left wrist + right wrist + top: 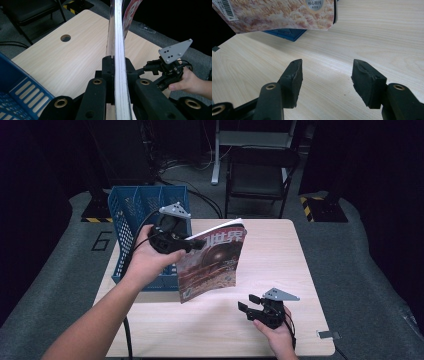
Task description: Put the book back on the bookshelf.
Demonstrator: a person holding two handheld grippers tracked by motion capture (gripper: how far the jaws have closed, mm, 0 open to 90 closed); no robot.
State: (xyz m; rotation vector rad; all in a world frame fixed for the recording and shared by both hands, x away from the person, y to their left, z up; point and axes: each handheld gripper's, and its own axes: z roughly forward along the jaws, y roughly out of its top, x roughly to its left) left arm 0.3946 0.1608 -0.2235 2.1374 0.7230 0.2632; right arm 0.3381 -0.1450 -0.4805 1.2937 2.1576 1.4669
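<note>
Between the jaws of the left gripper, a magazine is being clamped by its upper left edge and held tilted above the table, just beside the blue basket. In the left gripper view the pinch is being taken on a narrow strip of the page block, so a slip or a tear is being judged likely if the magazine is swung. The lower pages are hanging free and could be fanned open or caught on the basket rim.

The right gripper is being held open and empty above the table near its front edge, apart from the magazine.

Large white Chinese characters, "世界", are being read on the cover; a barcode and a round grey badge with small Chinese print are being shown on the back.
</note>
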